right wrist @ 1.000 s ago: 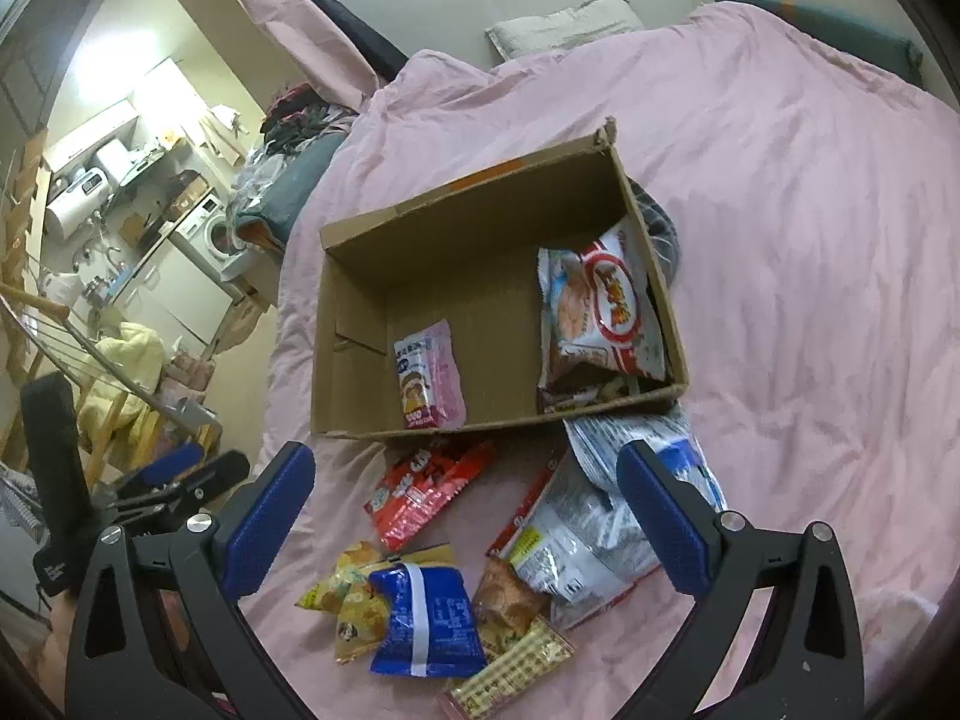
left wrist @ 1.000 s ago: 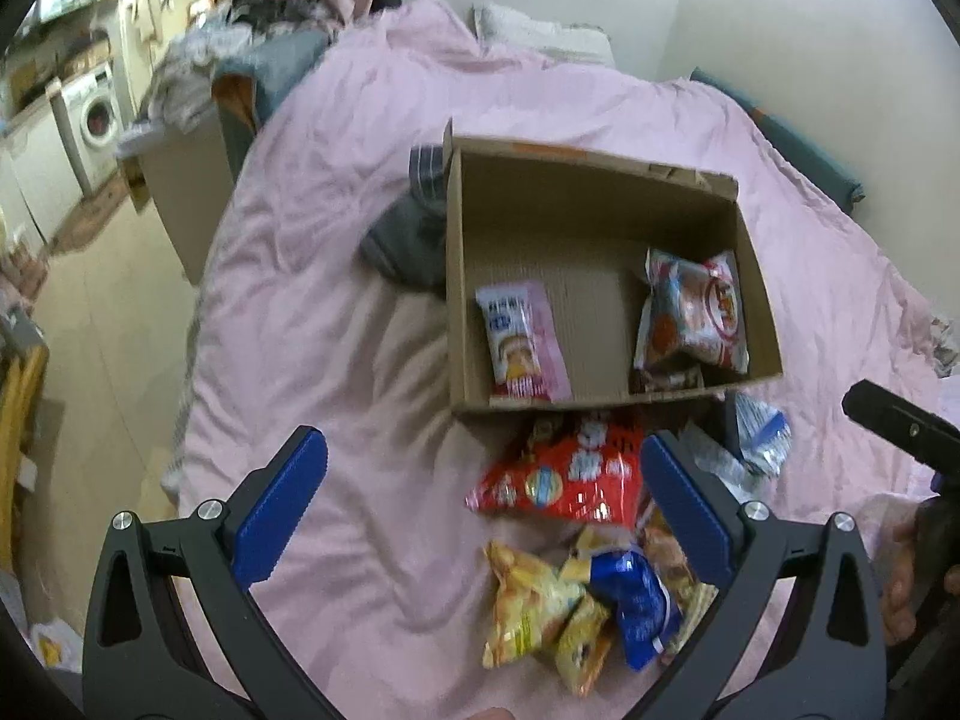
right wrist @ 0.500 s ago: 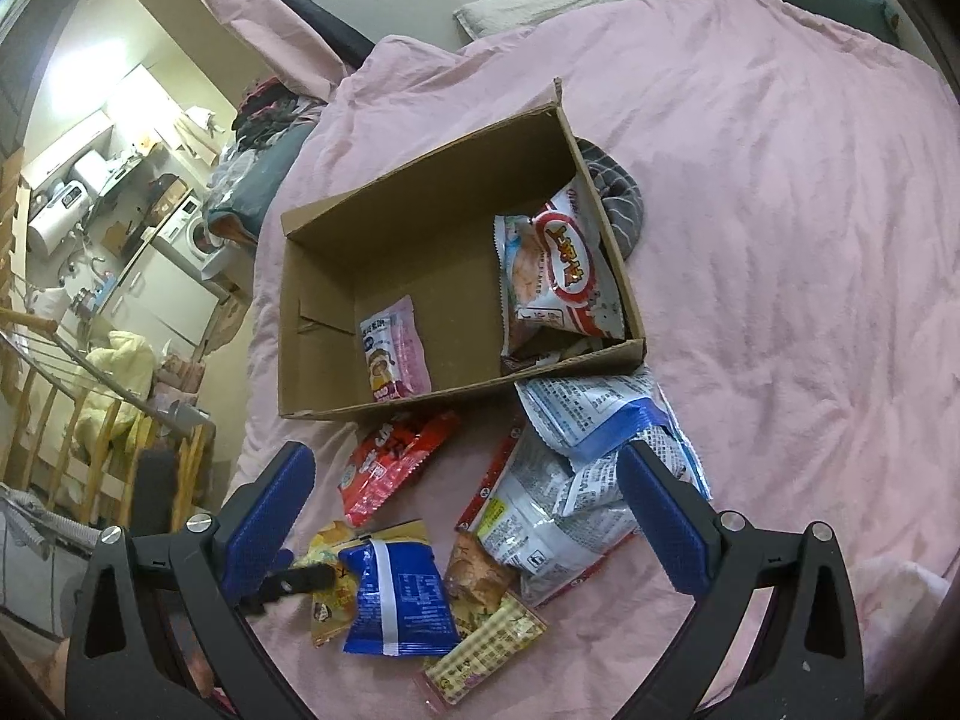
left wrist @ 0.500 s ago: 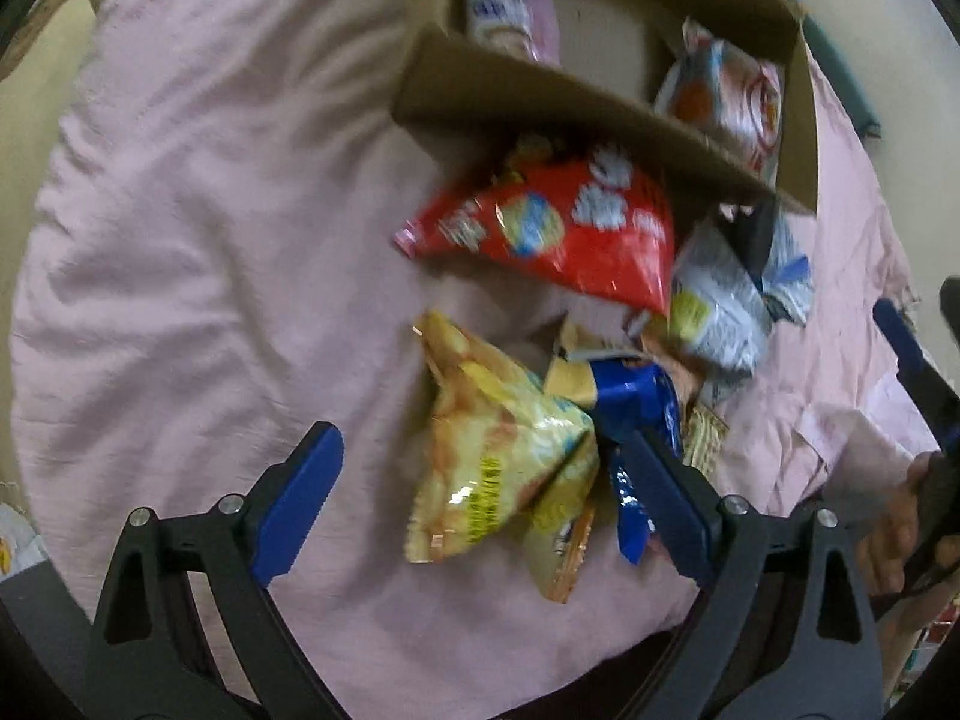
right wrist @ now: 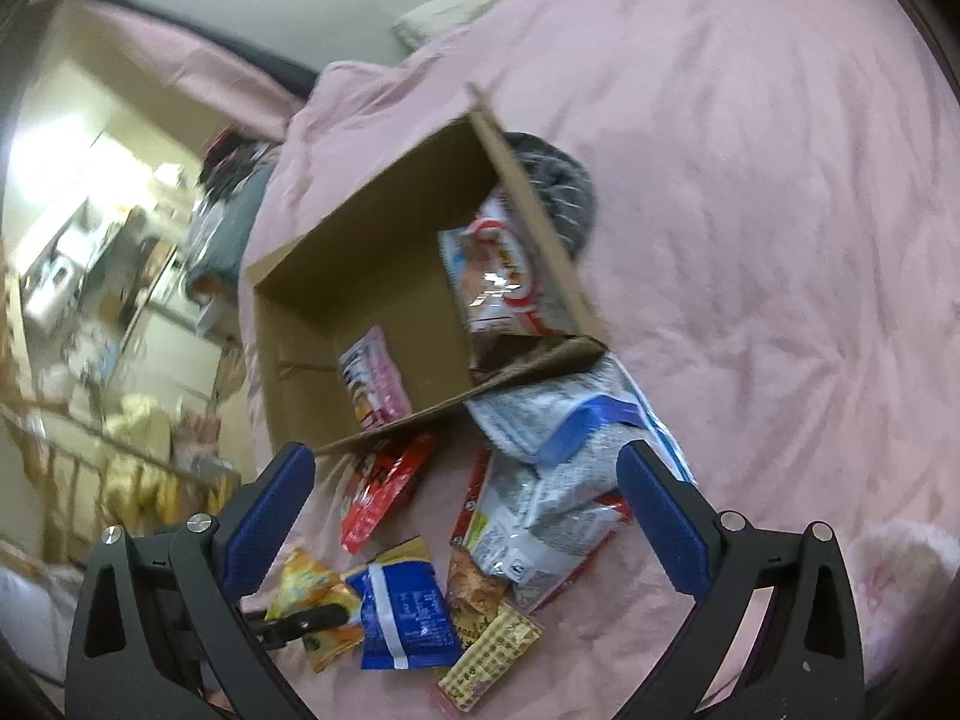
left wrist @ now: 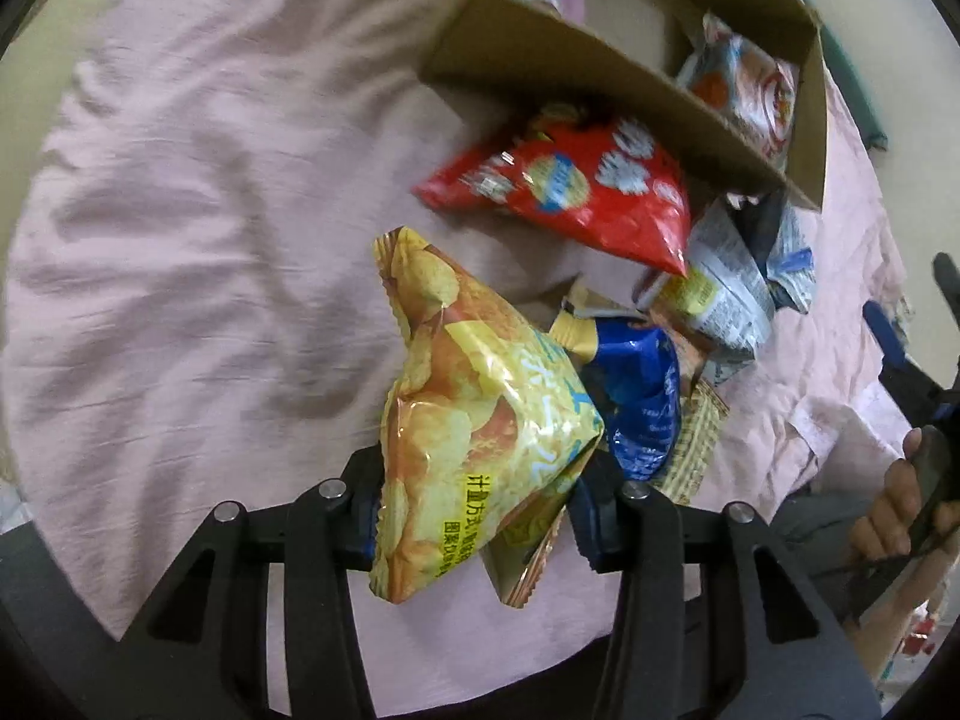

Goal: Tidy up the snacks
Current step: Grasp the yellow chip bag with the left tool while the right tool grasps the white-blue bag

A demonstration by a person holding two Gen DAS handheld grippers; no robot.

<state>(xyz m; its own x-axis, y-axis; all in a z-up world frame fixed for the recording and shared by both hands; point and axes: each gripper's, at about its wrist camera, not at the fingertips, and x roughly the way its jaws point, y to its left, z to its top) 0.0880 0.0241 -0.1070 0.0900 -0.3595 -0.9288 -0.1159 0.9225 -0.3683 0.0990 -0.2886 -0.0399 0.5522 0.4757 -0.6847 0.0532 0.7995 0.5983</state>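
My left gripper (left wrist: pixel 480 516) is shut on a yellow chip bag (left wrist: pixel 474 414), pinching its lower end on the pink bedspread. Beside it lie a blue bag (left wrist: pixel 642 402), a red bag (left wrist: pixel 576 192) and silver-white bags (left wrist: pixel 720 294). The open cardboard box (left wrist: pixel 576 60) holds a pink packet (right wrist: pixel 375 375) and an orange-white bag (right wrist: pixel 498 270). My right gripper (right wrist: pixel 465 516) is open and empty above the pile. In the right wrist view the yellow bag (right wrist: pixel 312 591) shows with the left gripper's finger on it.
The pink bedspread (right wrist: pixel 780 210) covers the bed. A dark grey cloth (right wrist: pixel 558 180) lies behind the box. A pillow (right wrist: pixel 468 0) is at the head. The room's floor and furniture (right wrist: pixel 90 276) are to the left of the bed.
My left gripper has dropped to the snack pile and closed on the yellow chip bag. My right gripper has moved a little closer to the pile and stays open.
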